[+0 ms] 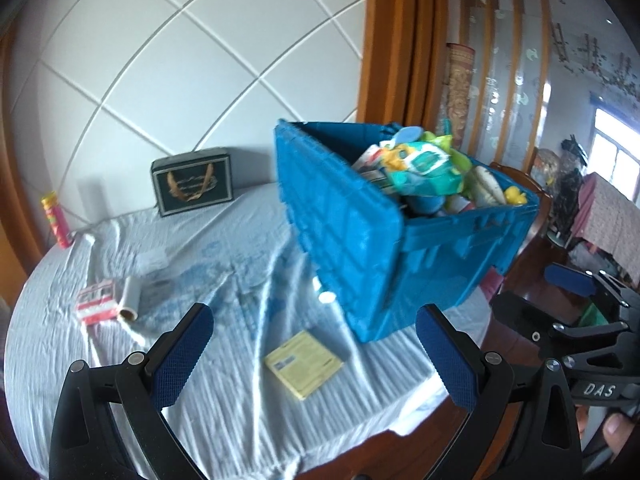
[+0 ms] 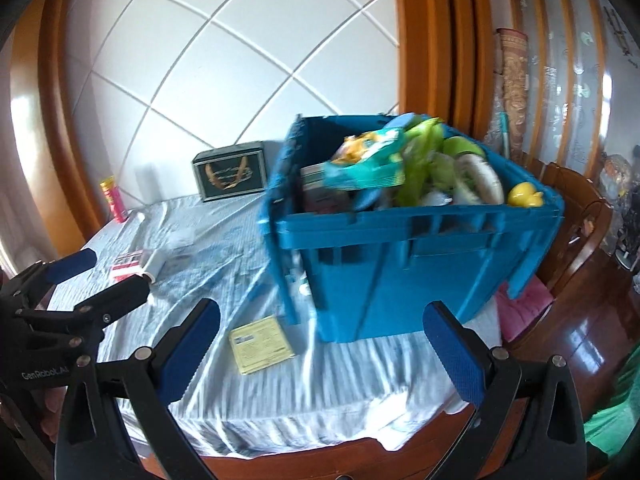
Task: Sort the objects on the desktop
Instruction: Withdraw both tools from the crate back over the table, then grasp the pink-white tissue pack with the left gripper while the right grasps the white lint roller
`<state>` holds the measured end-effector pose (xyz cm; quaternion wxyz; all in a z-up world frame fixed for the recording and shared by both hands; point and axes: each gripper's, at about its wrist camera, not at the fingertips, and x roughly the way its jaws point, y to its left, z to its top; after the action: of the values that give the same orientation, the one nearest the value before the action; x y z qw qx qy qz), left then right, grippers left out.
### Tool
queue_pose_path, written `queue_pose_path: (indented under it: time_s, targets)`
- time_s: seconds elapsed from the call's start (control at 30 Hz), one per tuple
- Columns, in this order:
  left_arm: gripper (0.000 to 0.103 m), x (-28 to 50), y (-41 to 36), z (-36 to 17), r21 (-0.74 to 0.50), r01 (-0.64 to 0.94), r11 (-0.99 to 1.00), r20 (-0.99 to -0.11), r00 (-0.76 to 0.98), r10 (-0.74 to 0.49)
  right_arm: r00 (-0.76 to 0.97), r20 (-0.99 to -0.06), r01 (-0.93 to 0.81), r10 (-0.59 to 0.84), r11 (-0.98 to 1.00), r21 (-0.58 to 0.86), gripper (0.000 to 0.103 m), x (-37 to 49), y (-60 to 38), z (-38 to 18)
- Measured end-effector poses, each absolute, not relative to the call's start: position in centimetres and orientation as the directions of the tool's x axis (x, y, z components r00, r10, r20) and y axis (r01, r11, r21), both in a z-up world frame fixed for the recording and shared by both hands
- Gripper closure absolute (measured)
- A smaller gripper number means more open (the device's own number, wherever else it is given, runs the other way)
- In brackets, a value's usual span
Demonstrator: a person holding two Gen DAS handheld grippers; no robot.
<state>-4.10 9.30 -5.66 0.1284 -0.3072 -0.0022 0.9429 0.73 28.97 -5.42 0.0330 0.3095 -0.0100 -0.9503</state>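
Note:
A blue crate (image 1: 448, 264) (image 2: 420, 276) stands on the table's right part, heaped with toys and packets, its hinged lid flap (image 1: 340, 236) hanging open on the left. A yellow paper pad (image 1: 303, 363) (image 2: 261, 345) lies on the cloth in front of it. A red-and-white box (image 1: 96, 304) (image 2: 127, 266) and a roll of film (image 1: 130, 298) (image 2: 154, 266) lie at the left. My left gripper (image 1: 314, 354) is open and empty above the pad. My right gripper (image 2: 322, 350) is open and empty before the crate; it also shows in the left wrist view (image 1: 560, 292).
A pale blue wrinkled cloth (image 1: 224, 272) covers the round table. A dark framed box (image 1: 193, 186) (image 2: 230, 176) leans on the wall at the back. A red tube with yellow cap (image 1: 56, 220) (image 2: 113, 199) stands back left. A wooden chair (image 2: 576, 236) is at the right.

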Motion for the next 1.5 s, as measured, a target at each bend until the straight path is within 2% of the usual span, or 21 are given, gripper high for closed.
queue_pose_path:
  time_s: [0.2, 0.43, 0.63, 0.9, 1.07, 1.23, 1.5]
  targets:
    - [0.001, -5.6, 4.3, -7.6, -0.106, -0.125, -0.986, -0.613, -0.773, 0.164, -0.776, -0.610, 0.182, -0.159, -0.983, 0.024, 0.000, -1.6, 23.5, -6.4]
    - [0.001, -9.8, -4.5, -10.7, -0.077, 0.114, -0.991, -0.679, -0.734, -0.032, -0.726, -0.631, 0.356, -0.272, -0.935, -0.006, 0.000, -8.6, 15.8, -8.4]
    - [0.001, -14.9, -12.3, -13.9, -0.029, 0.315, -0.949, -0.745, -0.640, -0.189, -0.630, -0.681, 0.480, -0.374, -0.877, 0.037, 0.000, -16.9, 9.7, -11.9]
    - [0.001, -18.4, -20.6, -18.2, -0.012, 0.464, -0.886, -0.808, -0.527, -0.265, -0.471, -0.779, 0.523, -0.414, -0.842, 0.131, 0.000, -25.4, 3.7, -18.2]
    - [0.001, -21.6, -23.9, -19.6, 0.011, 0.450, -0.893, -0.822, -0.504, -0.264, -0.452, -0.800, 0.509, -0.393, -0.851, 0.131, 0.000, -27.3, 0.7, -19.9]
    - [0.001, -26.0, -28.0, -21.8, 0.030, 0.355, -0.935, -0.830, -0.512, -0.221, -0.457, -0.817, 0.452, -0.351, -0.883, 0.127, 0.000, -28.5, -2.7, -21.6]
    - [0.001, -36.0, -35.4, -25.5, 0.092, 0.279, -0.956, -0.819, -0.525, -0.232, -0.432, -0.852, 0.323, -0.294, -0.933, 0.158, 0.000, -29.6, -8.4, -26.2]
